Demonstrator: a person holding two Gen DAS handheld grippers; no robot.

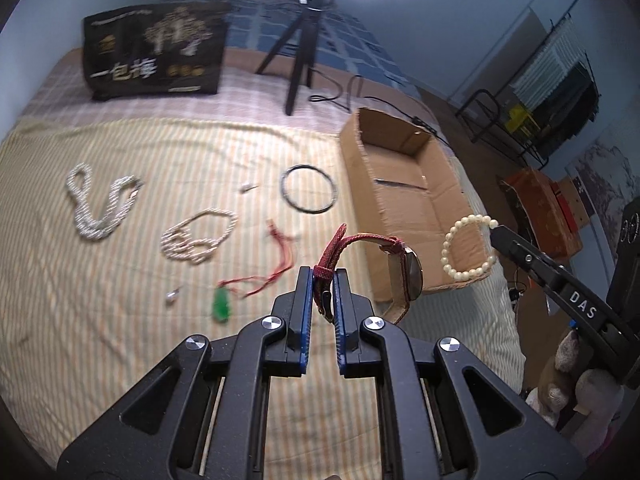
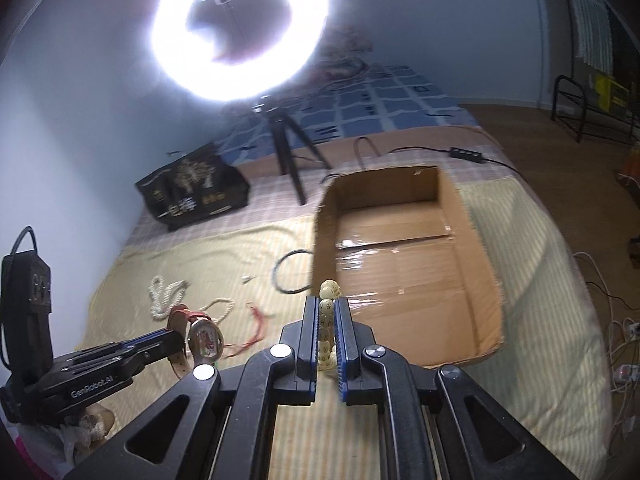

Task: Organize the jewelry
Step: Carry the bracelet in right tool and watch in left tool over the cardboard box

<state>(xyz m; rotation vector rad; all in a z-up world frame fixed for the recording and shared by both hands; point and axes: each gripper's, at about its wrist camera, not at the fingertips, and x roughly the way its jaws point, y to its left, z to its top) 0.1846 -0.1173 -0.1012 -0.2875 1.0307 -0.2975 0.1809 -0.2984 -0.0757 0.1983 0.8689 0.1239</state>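
My left gripper point(image 1: 324, 274) is shut on the red strap of a wristwatch point(image 1: 404, 276) and holds it in the air just left of an open cardboard box point(image 1: 404, 184). The watch also shows in the right wrist view point(image 2: 204, 338). My right gripper point(image 2: 329, 302) is shut on a cream bead bracelet point(image 2: 328, 320), held near the box's point(image 2: 404, 264) front left corner. The bracelet point(image 1: 466, 248) hangs over the box's near wall in the left wrist view. On the striped cloth lie two white rope necklaces point(image 1: 100, 204) point(image 1: 196, 236), a dark bangle point(image 1: 308, 188), a green pendant point(image 1: 222, 306) on red cord and small earrings point(image 1: 173, 298).
A black printed bag point(image 1: 154, 52) and a tripod point(image 1: 298, 48) with a ring light point(image 2: 240, 28) stand at the back of the bed. A cable point(image 1: 352, 92) runs behind the box. The bed's right edge point(image 2: 576, 280) drops to the floor with racks and boxes.
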